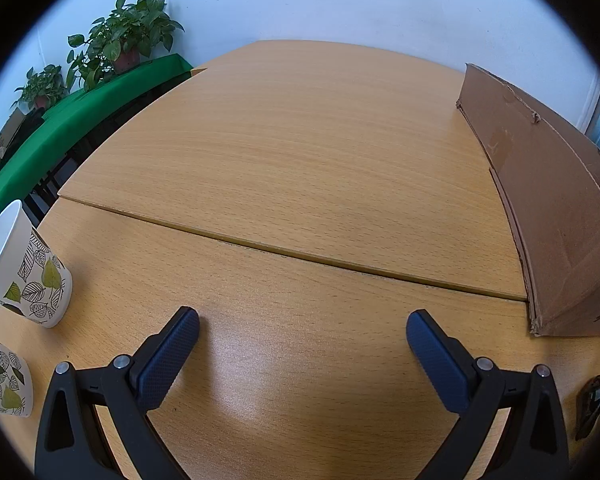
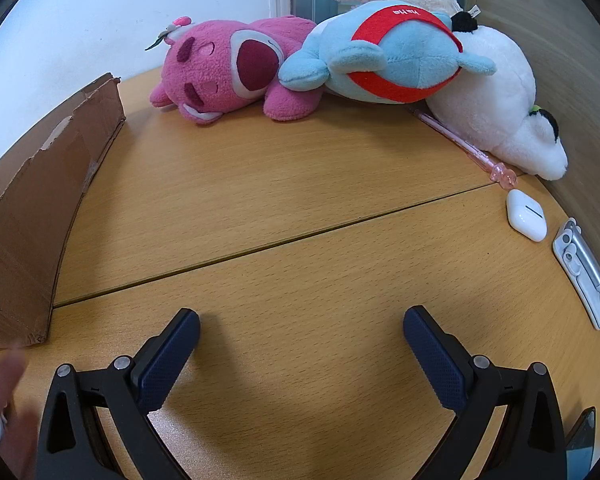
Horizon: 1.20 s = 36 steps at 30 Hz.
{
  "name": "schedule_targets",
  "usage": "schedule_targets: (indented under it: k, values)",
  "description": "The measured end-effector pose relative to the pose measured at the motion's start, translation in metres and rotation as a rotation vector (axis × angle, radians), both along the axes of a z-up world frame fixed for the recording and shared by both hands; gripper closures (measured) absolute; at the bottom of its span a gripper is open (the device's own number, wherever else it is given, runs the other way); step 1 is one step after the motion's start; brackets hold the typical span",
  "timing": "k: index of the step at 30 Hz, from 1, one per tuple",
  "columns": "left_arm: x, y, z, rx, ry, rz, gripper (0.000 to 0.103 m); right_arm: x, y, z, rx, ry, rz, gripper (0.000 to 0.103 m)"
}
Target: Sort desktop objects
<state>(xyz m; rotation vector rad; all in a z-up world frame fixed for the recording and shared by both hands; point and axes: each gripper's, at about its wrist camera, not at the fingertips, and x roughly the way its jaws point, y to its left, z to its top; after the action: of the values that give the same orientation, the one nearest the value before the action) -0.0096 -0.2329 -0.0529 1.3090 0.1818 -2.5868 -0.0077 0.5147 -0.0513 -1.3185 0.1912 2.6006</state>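
Note:
My left gripper (image 1: 302,330) is open and empty over the wooden desk (image 1: 300,160). Two leaf-patterned paper cups stand at its left: one (image 1: 28,272) further off, one (image 1: 4,380) nearer. My right gripper (image 2: 300,328) is open and empty over the desk (image 2: 280,200). Ahead of it lie a pink plush bear (image 2: 228,68), a blue and red plush (image 2: 388,56) and a white plush (image 2: 504,104). A pink pen (image 2: 464,144), a white earbud case (image 2: 526,214) and a white and silver phone stand (image 2: 584,272) lie at the right.
A cardboard box (image 1: 548,192) stands between the two grippers, at the right in the left wrist view and at the left (image 2: 36,208) in the right wrist view. A green-covered table with potted plants (image 1: 124,40) is beyond the desk's left edge. A dark object (image 2: 580,440) lies at the near right.

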Motion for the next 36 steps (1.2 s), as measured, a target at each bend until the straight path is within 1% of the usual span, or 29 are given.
schedule_targets:
  k: [36]
  values:
    - [-0.0017,-0.0012,0.0003,-0.002,-0.001,-0.010,0.000,-0.0012,0.0014,-0.0006,0.001,0.000,0.000,0.000]
